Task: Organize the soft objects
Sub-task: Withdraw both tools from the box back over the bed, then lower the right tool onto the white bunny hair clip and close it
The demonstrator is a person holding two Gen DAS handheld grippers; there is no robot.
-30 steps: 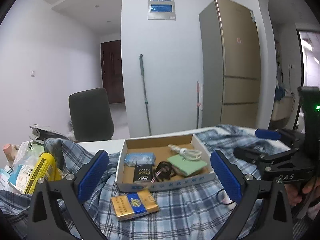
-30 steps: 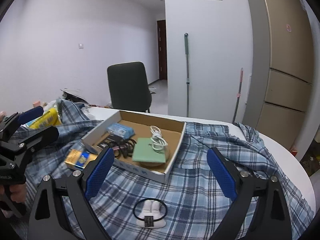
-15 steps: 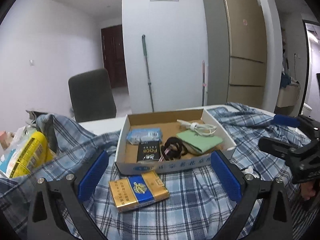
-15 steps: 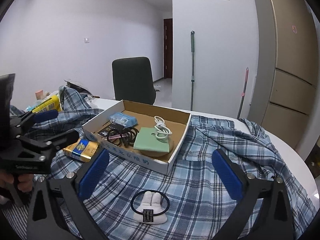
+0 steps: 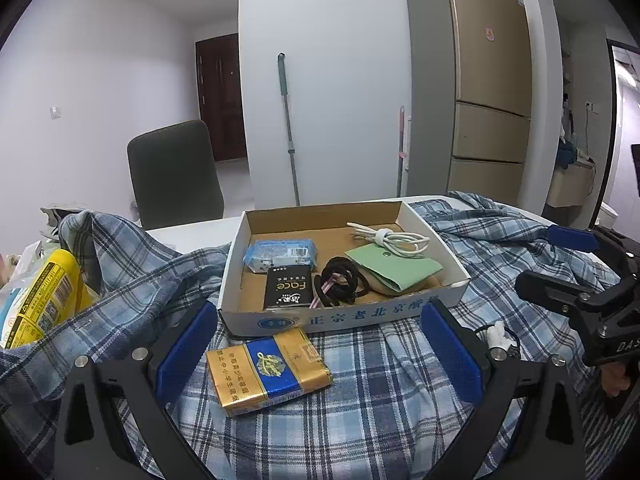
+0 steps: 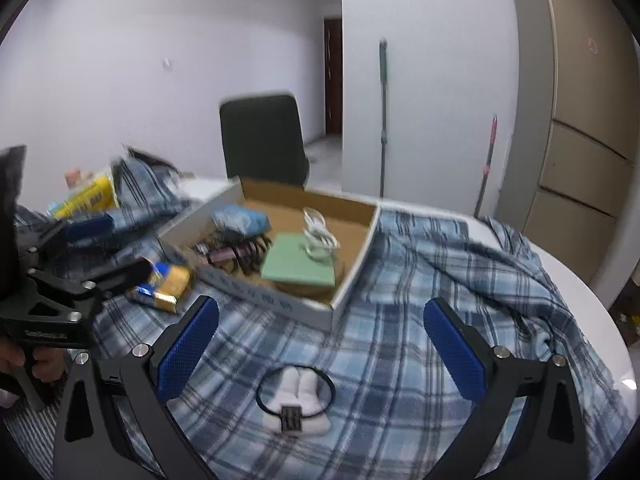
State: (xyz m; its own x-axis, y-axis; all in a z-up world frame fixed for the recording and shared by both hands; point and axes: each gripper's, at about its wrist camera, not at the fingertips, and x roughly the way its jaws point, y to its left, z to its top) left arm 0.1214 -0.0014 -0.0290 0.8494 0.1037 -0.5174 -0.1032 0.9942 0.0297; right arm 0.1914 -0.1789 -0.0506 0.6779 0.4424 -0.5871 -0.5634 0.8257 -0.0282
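Observation:
A blue plaid shirt [image 5: 400,412] covers the table and also shows in the right wrist view [image 6: 400,340]. On it stands a shallow cardboard box [image 5: 348,316] holding a tissue pack [image 5: 282,254], a black packet [image 5: 289,290], black hair ties [image 5: 340,286], a green pouch [image 5: 394,266] and a white cable [image 5: 390,236]. A gold and blue cigarette pack [image 5: 268,370] lies in front of the box, between the fingers of my open left gripper [image 5: 320,354]. My right gripper [image 6: 320,344] is open above a white plush hair tie [image 6: 296,400].
A yellow packet [image 5: 44,296] and other bags lie at the table's left. A dark chair [image 5: 174,172] stands behind the table. A mop [image 5: 288,128] leans on the wall, and a fridge [image 5: 480,92] stands at the right. The white table edge [image 6: 592,308] curves at the right.
Both grippers have moved forward and down toward the table. The cigarette pack now lies between the left fingers, and the plush hair tie is nearer under the right gripper.

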